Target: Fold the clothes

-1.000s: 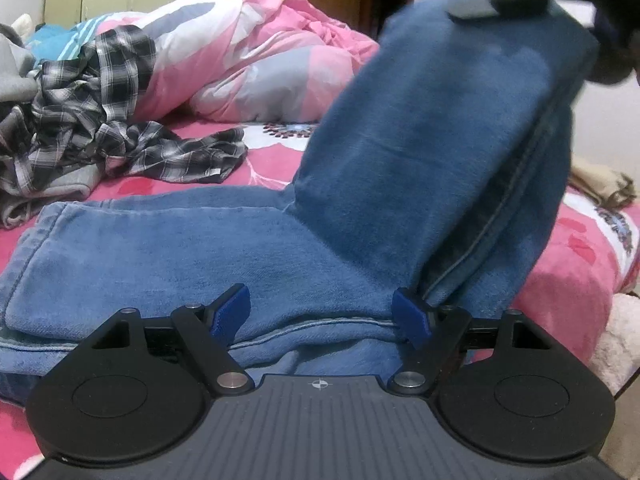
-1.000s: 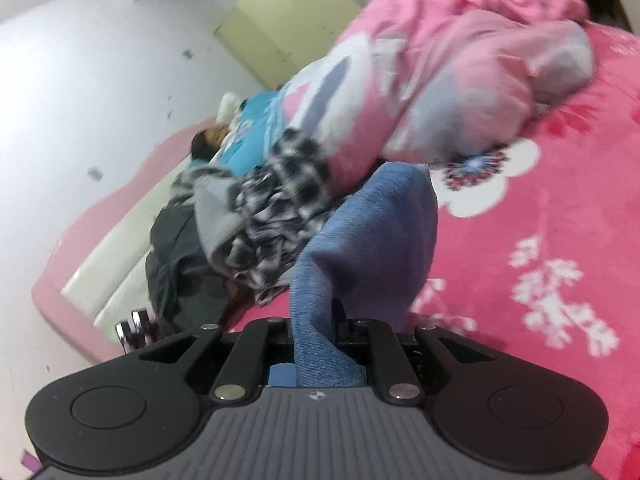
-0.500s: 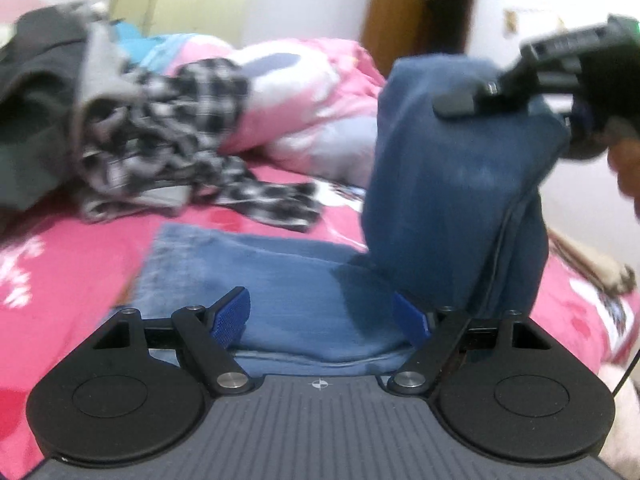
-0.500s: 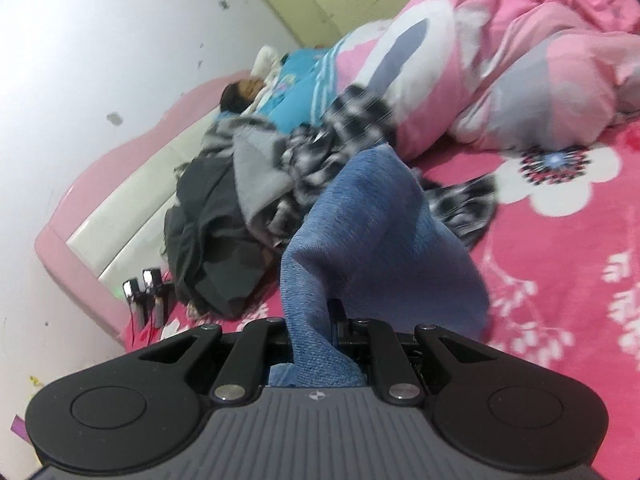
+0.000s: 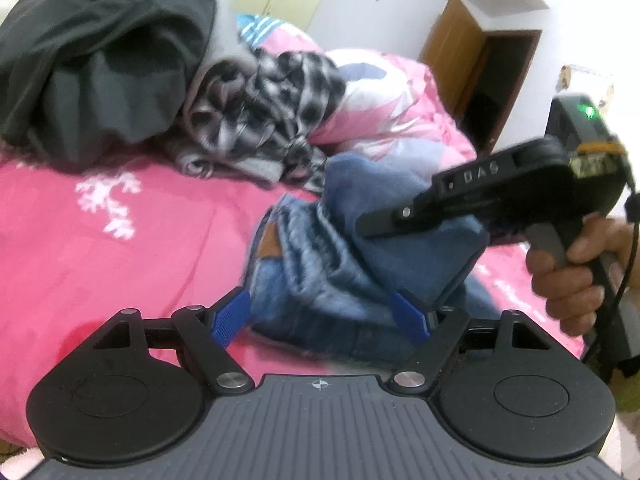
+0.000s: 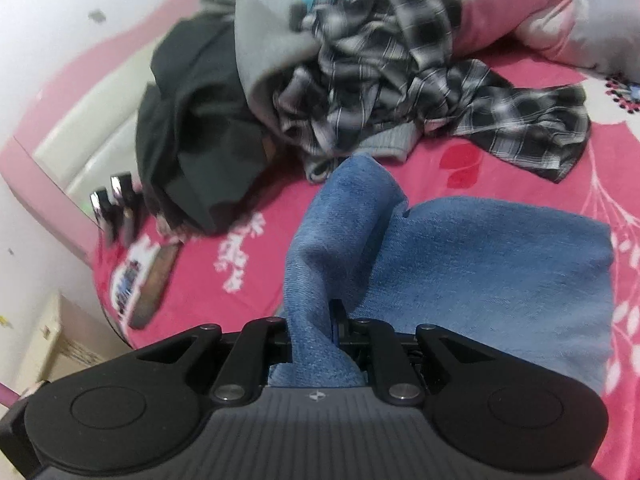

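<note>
My right claw [image 6: 334, 336] grips a fold of the jeans [image 6: 480, 264], its jaws just easing wider. The jeans lie on the bed [image 6: 500, 172]; my left claw [image 5: 322, 316] stands released around their near edge. Earlier that fold hung high; now it's lowered onto the pile.

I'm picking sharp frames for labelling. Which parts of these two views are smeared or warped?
Left wrist view: the jeans, the checked shirt and the dark garment are motion-smeared, while the left gripper stays crisp; fisheye bends the door frame. Right wrist view: the clothes pile's left side and the bed edge blur, the denim in the right gripper is sharper.
</note>
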### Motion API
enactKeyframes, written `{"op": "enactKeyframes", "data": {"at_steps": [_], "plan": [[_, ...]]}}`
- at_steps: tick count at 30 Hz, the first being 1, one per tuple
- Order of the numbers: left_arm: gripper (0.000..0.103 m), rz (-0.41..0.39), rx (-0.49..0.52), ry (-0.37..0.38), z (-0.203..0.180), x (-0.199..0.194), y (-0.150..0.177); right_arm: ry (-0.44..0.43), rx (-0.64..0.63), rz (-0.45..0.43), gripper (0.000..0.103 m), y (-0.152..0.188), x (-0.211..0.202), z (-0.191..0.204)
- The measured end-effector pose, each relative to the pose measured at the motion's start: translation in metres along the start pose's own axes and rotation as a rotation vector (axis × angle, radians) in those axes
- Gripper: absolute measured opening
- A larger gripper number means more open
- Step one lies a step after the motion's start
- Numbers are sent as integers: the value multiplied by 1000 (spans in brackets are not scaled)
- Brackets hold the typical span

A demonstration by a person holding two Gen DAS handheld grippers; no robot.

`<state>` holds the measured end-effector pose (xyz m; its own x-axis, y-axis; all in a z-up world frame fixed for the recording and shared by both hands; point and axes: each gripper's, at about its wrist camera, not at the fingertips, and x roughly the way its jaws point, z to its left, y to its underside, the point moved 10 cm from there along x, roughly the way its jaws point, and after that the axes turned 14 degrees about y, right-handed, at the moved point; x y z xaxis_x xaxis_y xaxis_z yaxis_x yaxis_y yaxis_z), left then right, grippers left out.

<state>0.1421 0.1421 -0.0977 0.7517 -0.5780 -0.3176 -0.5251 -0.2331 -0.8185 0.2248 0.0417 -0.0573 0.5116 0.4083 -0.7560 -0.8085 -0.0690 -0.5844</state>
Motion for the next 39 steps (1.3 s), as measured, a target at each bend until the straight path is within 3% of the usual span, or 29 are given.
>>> {"op": "enactKeyframes", "data": {"at_steps": [5, 8, 12, 15, 19, 23, 25, 27, 32, 35, 37, 39], "plan": [[79, 12, -29, 7, 12, 2, 9, -28, 14, -7, 41, -8, -5, 14], [79, 5, -49, 10, 18, -1, 11, -133, 44, -28, 42, -16, -12, 31], [79, -31, -95, 38, 21, -11, 10, -385, 155, -51, 42, -27, -30, 49], [79, -73, -149, 73, 24, -21, 6, -412, 194, -144, 42, -34, -51, 35], [76, -124, -238, 169, 22, -30, -8, -228, 36, -273, 43, -13, -75, 8], [74, -169, -313, 282, 14, -35, -27, -47, -192, -312, 44, 28, -79, 3], [74, -147, -301, 286, 9, -31, -32, -24, -252, -323, 45, 44, -77, 6], [71, -107, -274, 269, 4, -24, -34, 8, -332, -364, 54, 56, -78, 14], [55, -19, -236, 257, -11, -10, -29, 139, -652, -464, 53, 89, -70, 45], [49, -5, -215, 231, -15, -7, -28, 231, -726, -488, 47, 94, -60, 48], [45, 2, -205, 211, -16, -5, -29, 266, -747, -500, 30, 94, -55, 50], [34, 10, -201, 190, -16, -3, -31, 251, -711, -510, 19, 90, -56, 50]]}}
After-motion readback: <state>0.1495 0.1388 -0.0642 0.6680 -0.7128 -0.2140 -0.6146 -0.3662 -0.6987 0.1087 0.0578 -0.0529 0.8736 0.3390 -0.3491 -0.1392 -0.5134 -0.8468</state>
